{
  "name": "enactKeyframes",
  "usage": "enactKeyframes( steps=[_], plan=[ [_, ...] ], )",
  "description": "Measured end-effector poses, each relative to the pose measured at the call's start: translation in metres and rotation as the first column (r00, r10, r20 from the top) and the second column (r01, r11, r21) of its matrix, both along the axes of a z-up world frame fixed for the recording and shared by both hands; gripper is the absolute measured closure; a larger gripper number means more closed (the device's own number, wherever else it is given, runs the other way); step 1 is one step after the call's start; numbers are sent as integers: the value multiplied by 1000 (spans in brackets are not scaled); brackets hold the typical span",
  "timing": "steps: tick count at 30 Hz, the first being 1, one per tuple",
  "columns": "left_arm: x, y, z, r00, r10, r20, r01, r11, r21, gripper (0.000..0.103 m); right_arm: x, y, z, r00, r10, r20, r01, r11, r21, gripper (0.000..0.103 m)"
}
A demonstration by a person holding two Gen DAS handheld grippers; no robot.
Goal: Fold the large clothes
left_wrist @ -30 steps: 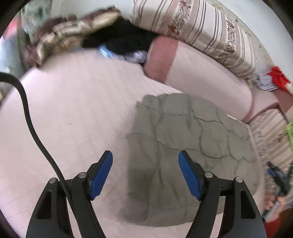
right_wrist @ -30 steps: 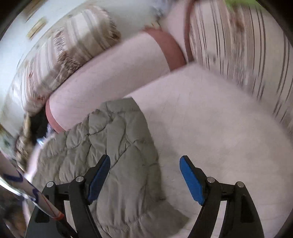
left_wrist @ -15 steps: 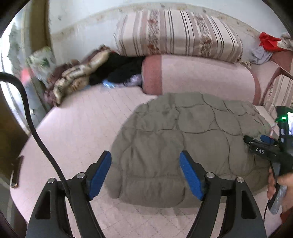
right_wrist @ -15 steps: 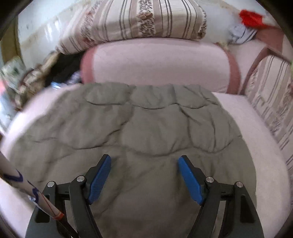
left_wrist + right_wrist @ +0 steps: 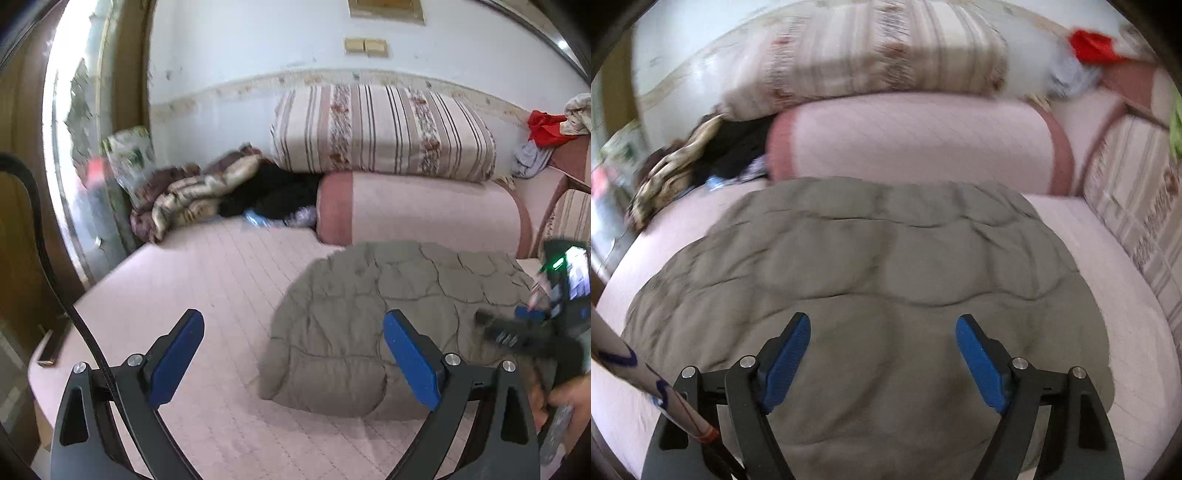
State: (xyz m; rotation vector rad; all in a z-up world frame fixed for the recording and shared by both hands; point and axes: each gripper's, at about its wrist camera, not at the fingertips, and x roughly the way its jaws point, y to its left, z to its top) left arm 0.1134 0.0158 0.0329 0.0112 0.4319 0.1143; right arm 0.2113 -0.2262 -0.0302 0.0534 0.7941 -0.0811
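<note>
My right gripper (image 5: 882, 356) hangs over the grey quilted coat (image 5: 871, 280), jaws wide, empty. My left gripper (image 5: 293, 354), jaws just opened wider and empty, sits off the coat's left edge (image 5: 369, 332); the right is nearer.

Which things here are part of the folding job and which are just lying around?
Part of the job: grey quilted jacket, left gripper, right gripper.

Lying about: striped cushion, pink bolster, crumpled blanket, red cloth.

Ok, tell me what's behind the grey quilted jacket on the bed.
Behind the jacket lies a pink bolster, with a striped cushion on top of it. Where the bolster meets the bed is hidden by the jacket's far edge.
</note>
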Motion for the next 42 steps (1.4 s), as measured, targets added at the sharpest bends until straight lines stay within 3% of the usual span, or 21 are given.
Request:
enactKeyframes(
  steps=[4,7,14,19,25,31,42],
  plan=[
    [-19,-2,9,1000,15,24,-15,1000,14,6,13,14,-24,997,-2,-72,0,999,-34,18],
    [-31,2,11,1000,-1,8,1,1000,-7,6,-5,13,-12,999,-19,-45,19,1000,-18,18],
    [-56,1,11,998,-45,-38,42,997,-65,5,-103,10,-6,998,-66,-21,67,997,29,18],
    [-77,-8,13,997,-66,-48,62,996,-70,5,-173,6,-14,993,-116,-18,116,993,-13,18],
    [-101,-30,15,991,-104,-86,100,994,-47,5,-220,4,-12,985,-172,29,173,985,-29,16],
    [-130,-52,19,987,-153,-56,153,988,-17,5,-233,9,-17,984,-177,22,177,983,-44,16],
    [-140,-67,-10,958,-223,-182,218,975,-44,5,-244,19,-21,984,-179,8,179,979,-95,16]
  ],
)
